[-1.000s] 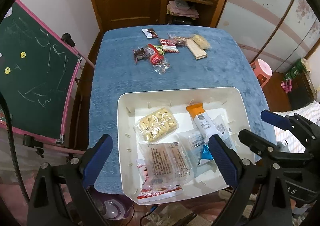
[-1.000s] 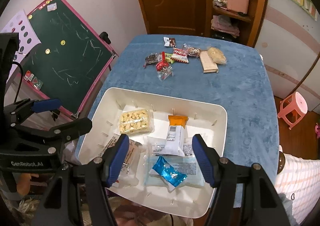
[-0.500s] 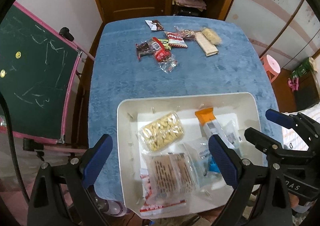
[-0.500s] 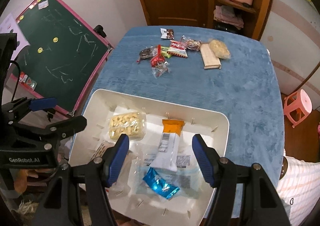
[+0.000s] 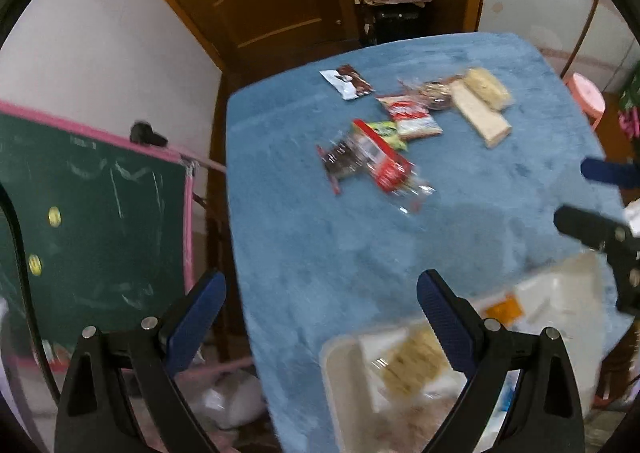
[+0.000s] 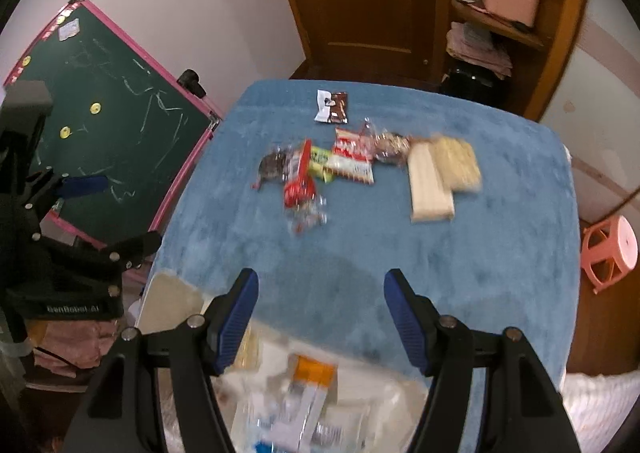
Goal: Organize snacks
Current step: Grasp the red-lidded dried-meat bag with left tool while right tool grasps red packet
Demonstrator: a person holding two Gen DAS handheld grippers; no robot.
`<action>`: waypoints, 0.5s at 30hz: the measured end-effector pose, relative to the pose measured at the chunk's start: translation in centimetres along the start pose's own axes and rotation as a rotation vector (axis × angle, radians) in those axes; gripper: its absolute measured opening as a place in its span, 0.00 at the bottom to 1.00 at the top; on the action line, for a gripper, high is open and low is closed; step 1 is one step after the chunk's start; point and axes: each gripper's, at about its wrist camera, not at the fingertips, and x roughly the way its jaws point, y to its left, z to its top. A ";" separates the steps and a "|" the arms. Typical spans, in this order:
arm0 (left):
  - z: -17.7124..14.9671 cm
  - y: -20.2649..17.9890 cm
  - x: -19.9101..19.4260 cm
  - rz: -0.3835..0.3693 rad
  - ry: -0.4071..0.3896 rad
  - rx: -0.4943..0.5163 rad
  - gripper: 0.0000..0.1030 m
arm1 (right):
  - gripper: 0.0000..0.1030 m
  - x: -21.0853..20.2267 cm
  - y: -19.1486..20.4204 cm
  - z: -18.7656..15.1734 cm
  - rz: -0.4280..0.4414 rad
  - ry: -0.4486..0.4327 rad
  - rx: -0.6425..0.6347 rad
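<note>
white tray (image 5: 336, 381) blurred, cut off below | loose snacks (image 6: 304, 173) smeared (labels unreadable)

The surface (image 6: 400, 253) wears a plain blue cloth. The tray (image 5: 344, 381) is white. Among the snacks, one packet (image 6: 298, 181) is red, another (image 6: 332, 107) brown and white, a wafer bar (image 6: 428, 185) pale beige. The chalkboard (image 6: 104, 125) is green with a pink frame. The stool (image 6: 608, 249) is pink.

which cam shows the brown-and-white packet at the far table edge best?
Right wrist: the packet is nearer centre, sharp, lying alone. Left wrist shows it too, angled, smaller and slightly blurred.
</note>
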 end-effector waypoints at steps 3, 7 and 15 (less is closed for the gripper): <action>2.1 1.0 2.3 0.009 0.006 0.056 0.93 | 0.64 3.3 -0.1 2.8 0.017 0.035 -0.008; 4.1 1.8 4.9 -0.008 -0.012 0.155 0.93 | 0.64 8.5 0.0 5.2 -0.001 0.086 -0.026; 7.0 2.0 12.1 -0.070 0.017 0.307 0.93 | 0.64 17.4 0.7 6.9 0.026 0.207 -0.015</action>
